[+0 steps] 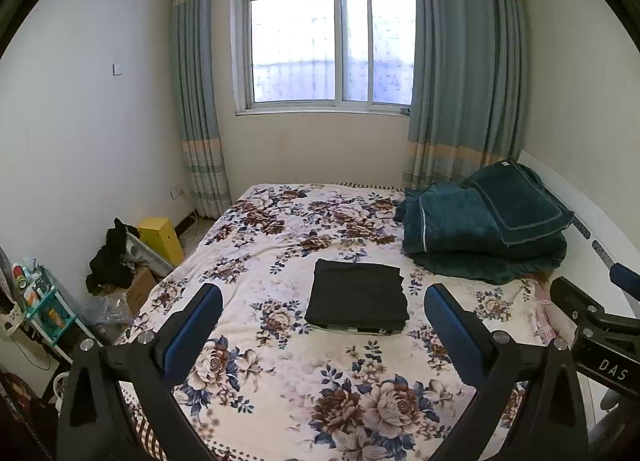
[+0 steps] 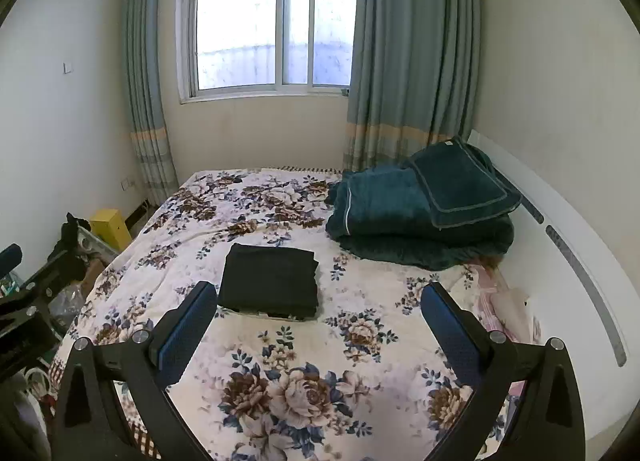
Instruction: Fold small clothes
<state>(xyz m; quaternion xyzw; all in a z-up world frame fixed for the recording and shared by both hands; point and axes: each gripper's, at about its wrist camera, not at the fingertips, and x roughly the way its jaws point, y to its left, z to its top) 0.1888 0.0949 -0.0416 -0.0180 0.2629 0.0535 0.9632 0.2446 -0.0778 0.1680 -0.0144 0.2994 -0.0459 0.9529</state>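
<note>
Floral bed [image 1: 280, 381] bears folded black garment [image 1: 357, 295]; grippers apart, empty.

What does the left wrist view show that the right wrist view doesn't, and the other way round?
Only the left wrist view shows the green shelf rack of bottles beside the bed and the right tongs at its right edge. Only the right wrist view shows the long grey-striped headboard and the left tongs at its left edge. Both show the folded black garment on the flowered bedspread, the teal blankets and the window.
</note>
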